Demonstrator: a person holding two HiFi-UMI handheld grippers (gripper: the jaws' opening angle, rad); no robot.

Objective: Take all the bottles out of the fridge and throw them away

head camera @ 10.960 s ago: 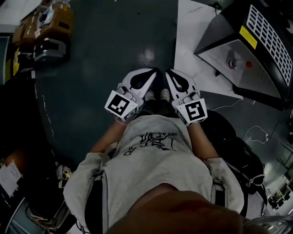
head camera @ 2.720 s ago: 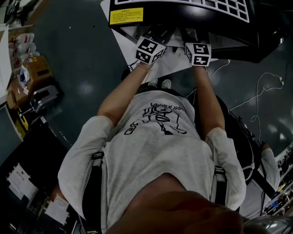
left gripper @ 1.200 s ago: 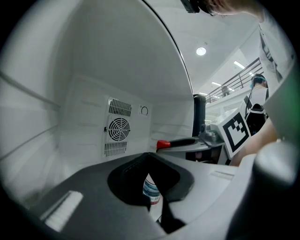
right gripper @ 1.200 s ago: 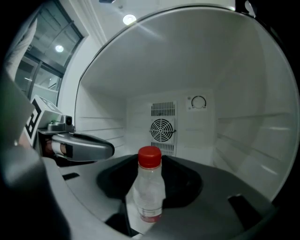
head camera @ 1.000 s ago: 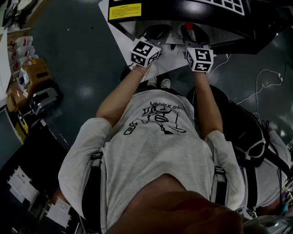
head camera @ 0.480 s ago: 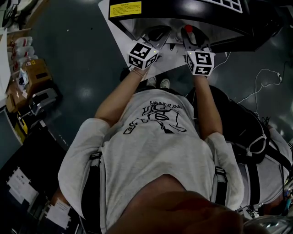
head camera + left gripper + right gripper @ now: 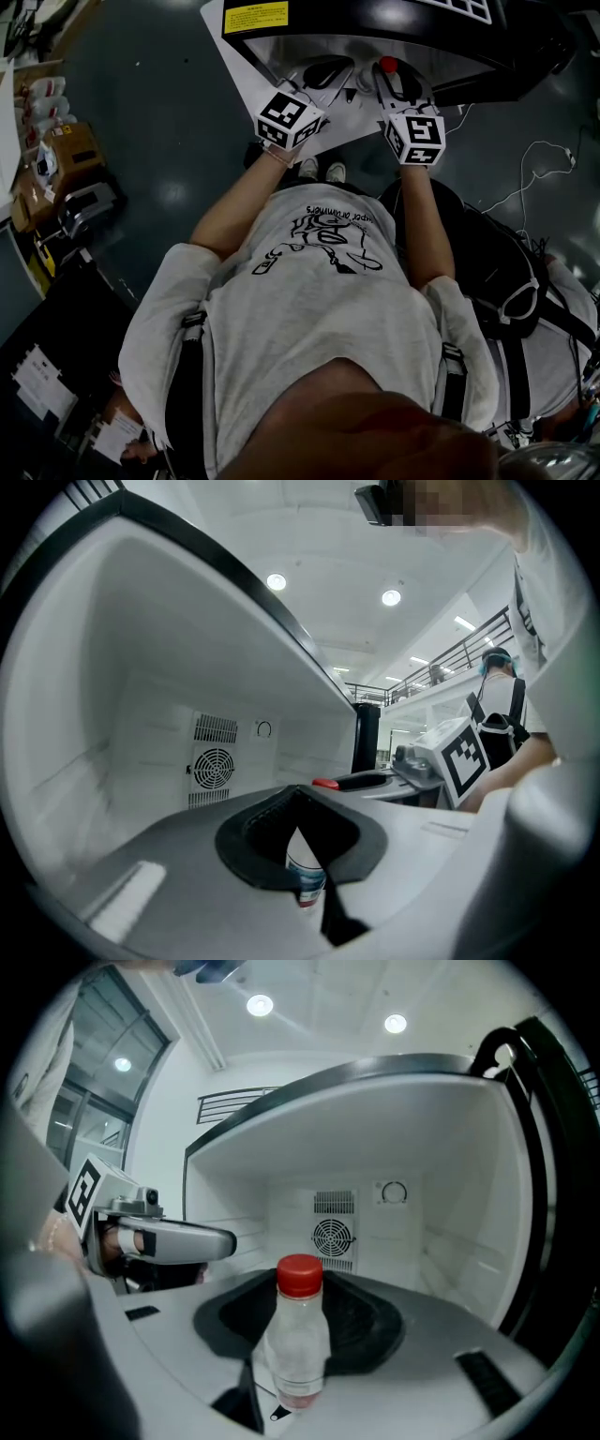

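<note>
A clear bottle with a red cap [image 7: 298,1335] stands upright between my right gripper's [image 7: 300,1387] jaws, which are shut on its lower body; its cap [image 7: 385,64] shows in the head view. My left gripper [image 7: 309,892] is shut on a second bottle [image 7: 305,872] with a blue and white label, mostly hidden by the dark pads. Both grippers, left gripper [image 7: 322,75] and right gripper [image 7: 398,86], sit side by side at the mouth of the open fridge [image 7: 375,37]. Its white inside with a fan grille [image 7: 335,1237] lies straight ahead.
The fridge's dark top with a yellow sticker [image 7: 256,16] overhangs the grippers. The door's black edge [image 7: 553,1147] rises at the right. Cardboard boxes and gear [image 7: 56,159] crowd the floor to the left, cables [image 7: 544,150] trail to the right, and another person [image 7: 525,300] stands close by.
Both grippers have drawn back from the fridge toward the person's body and risen a little. The red-capped bottle has come with the right gripper and shows more clearly.
</note>
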